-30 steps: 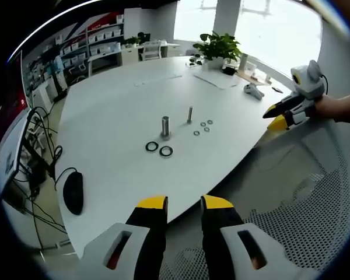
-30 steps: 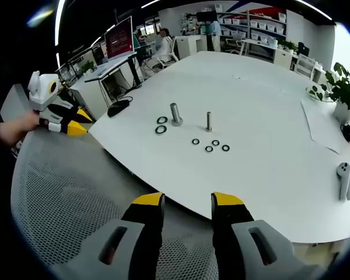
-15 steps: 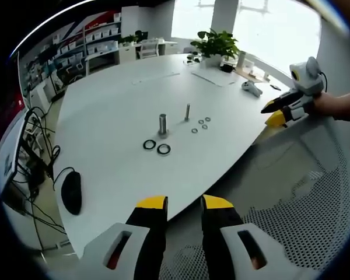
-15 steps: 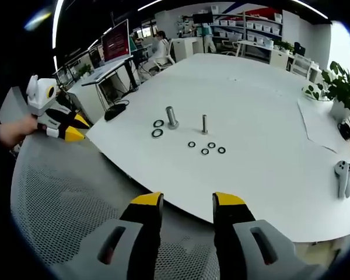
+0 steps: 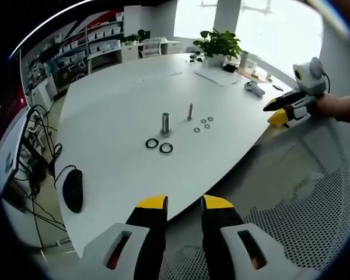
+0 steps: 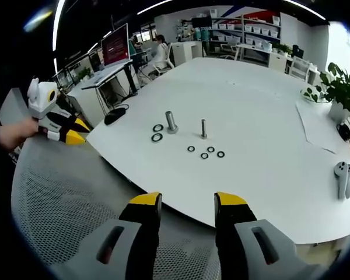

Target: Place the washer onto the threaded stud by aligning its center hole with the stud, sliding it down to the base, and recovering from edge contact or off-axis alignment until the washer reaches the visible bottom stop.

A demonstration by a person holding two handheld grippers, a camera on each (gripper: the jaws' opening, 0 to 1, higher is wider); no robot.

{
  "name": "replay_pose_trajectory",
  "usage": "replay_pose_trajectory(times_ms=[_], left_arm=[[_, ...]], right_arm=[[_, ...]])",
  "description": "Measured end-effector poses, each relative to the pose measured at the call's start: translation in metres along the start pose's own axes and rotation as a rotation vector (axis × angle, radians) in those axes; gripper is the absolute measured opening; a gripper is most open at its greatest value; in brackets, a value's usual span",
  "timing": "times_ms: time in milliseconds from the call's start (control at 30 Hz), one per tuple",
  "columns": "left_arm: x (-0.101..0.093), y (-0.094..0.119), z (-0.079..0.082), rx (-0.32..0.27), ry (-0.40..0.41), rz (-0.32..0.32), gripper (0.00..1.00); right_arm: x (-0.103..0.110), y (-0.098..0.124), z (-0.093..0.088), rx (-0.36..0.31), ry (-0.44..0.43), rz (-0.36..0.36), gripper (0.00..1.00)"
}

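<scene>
Both grippers hang back off the near edge of the white bench (image 6: 268, 111), over a grey mesh chair back (image 6: 64, 198), and neither has taken anything. My left gripper (image 5: 184, 204) stands with its yellow-tipped jaws parted and nothing between them; my right gripper (image 6: 186, 201) is likewise released and bare.

Well ahead of both, out on the bench, two studs stand upright: a thick threaded stud (image 6: 171, 122) and a thinner stud (image 6: 203, 128) just beside it. Two large washers (image 6: 157, 133) lie flat by the thick one, and four small washers (image 6: 205, 153) cluster in front of the thin one. I take it each set lies near its matching stud for size.

No washer is threaded yet. A computer mouse (image 5: 73, 191) lies to the left of my left gripper.
</scene>
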State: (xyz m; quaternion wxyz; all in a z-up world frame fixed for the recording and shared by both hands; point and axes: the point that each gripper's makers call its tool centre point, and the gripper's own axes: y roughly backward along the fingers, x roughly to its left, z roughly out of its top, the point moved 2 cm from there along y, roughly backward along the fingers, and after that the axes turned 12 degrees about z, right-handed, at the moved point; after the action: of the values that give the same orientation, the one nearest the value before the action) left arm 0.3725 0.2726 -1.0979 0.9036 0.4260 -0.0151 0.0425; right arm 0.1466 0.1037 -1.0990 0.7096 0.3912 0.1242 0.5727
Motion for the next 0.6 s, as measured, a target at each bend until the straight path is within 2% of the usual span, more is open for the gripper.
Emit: replay_pose_trajectory(times_ms=[600], left_arm=[[0.002,-0.003,-0.008,0.059,-0.022,0.014,0.23]], right_arm=[[0.001,0.006,0.015,-0.102,-0.024,0.007,0.39]])
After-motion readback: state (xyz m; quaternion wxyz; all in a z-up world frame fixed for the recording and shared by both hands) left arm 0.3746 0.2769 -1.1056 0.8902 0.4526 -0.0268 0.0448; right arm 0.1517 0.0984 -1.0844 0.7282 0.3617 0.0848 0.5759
